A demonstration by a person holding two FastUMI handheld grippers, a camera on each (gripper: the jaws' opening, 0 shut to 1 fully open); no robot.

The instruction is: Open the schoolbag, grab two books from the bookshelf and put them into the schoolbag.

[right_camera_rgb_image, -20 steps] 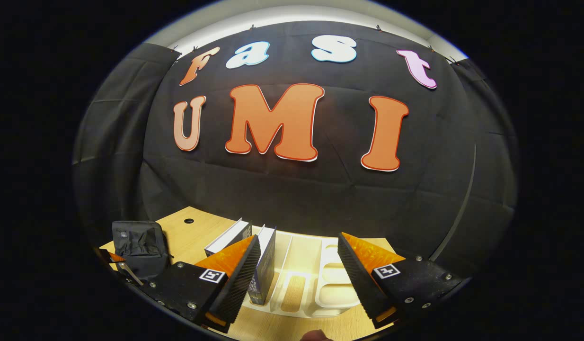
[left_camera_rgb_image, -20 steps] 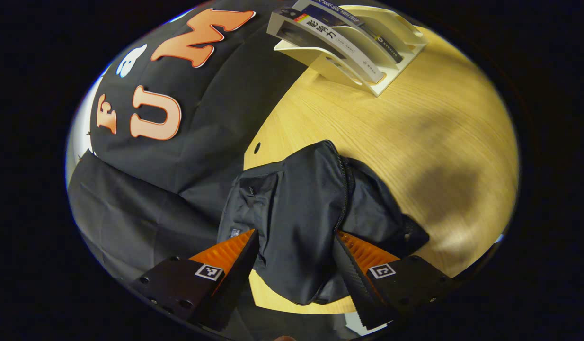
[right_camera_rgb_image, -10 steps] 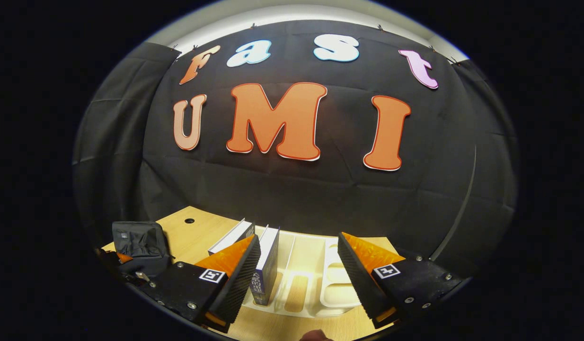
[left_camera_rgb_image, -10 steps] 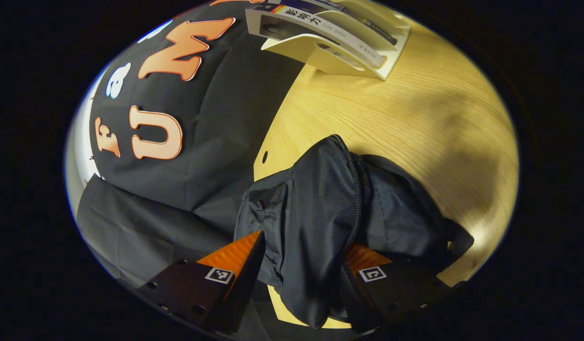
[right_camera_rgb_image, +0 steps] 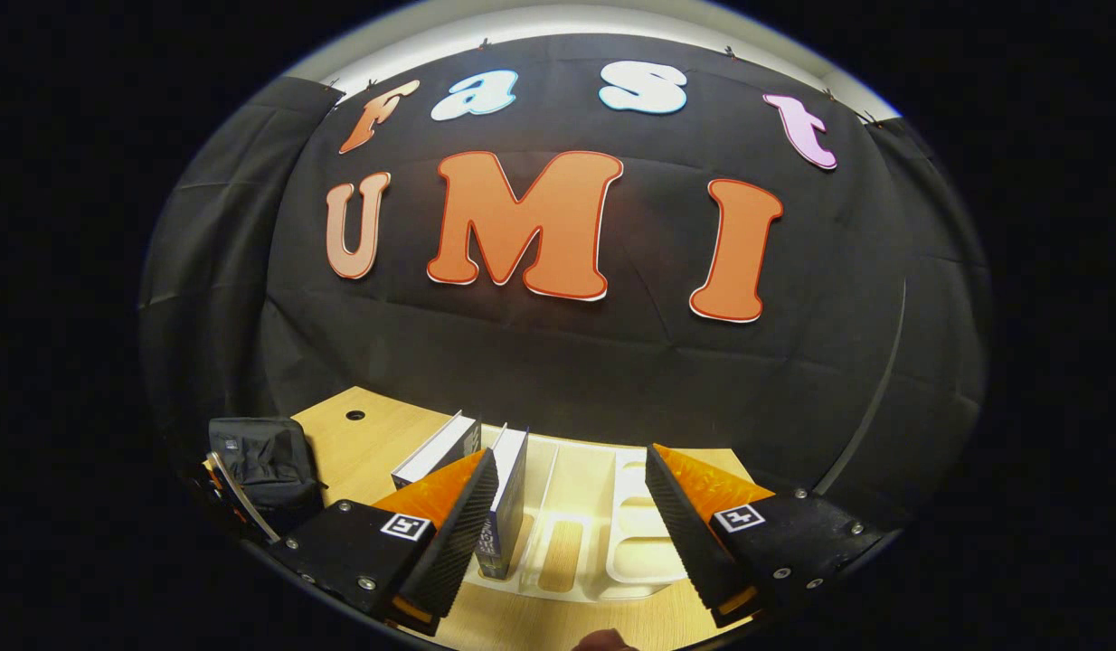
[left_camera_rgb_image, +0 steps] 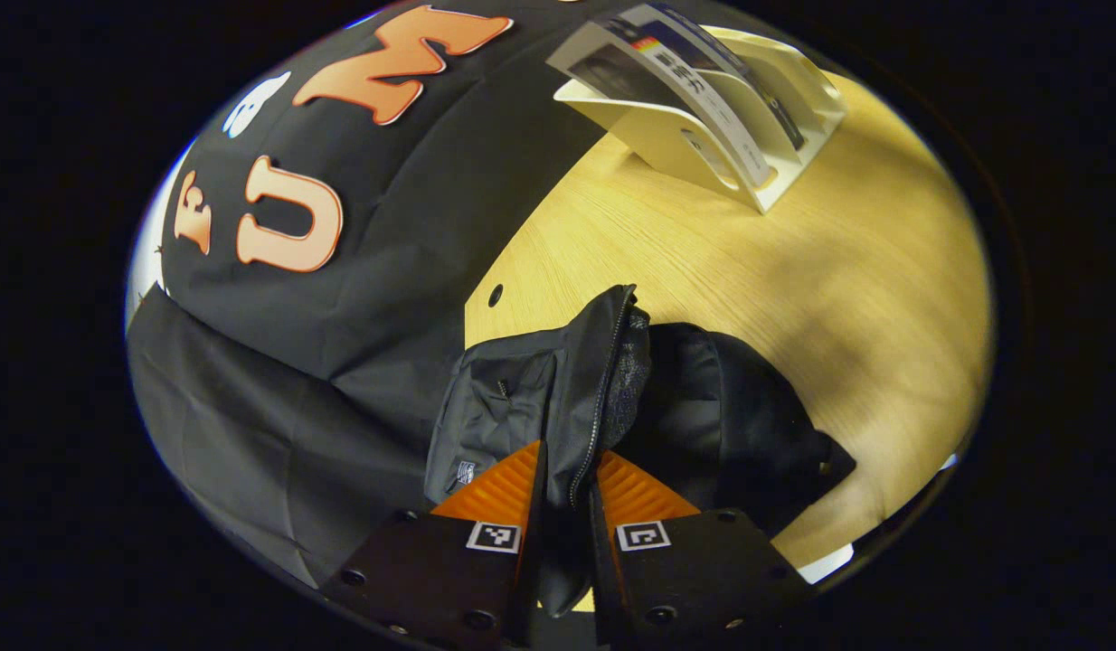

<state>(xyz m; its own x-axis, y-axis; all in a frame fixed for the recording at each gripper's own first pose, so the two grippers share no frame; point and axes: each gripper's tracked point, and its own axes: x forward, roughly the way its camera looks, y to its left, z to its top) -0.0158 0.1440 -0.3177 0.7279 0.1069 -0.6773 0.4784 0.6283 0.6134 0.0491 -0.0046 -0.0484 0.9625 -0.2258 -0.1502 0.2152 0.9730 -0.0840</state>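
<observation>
My left gripper (left_camera_rgb_image: 565, 479) is pinched nearly closed on the black schoolbag (left_camera_rgb_image: 612, 398), both orange fingers pressing a fold of fabric beside the zipper. The schoolbag sits at the desk's (left_camera_rgb_image: 793, 262) left edge, close to the black cloth wall, and the flap I hold is pulled away from the rest, so a dark gap shows along the zipper line. Farther along the back edge of the desk stands the cream bookshelf (left_camera_rgb_image: 703, 136), with two books (left_camera_rgb_image: 694, 86) leaning in its left slots.

My right gripper (right_camera_rgb_image: 572, 493) hangs wide open with nothing between its fingers, poised just above the bookshelf (right_camera_rgb_image: 594, 533). In the right gripper view the two books (right_camera_rgb_image: 504, 506) stand upright in the left slots, just beside my left finger, and the schoolbag (right_camera_rgb_image: 264, 461) shows well apart at the desk's left edge.
</observation>
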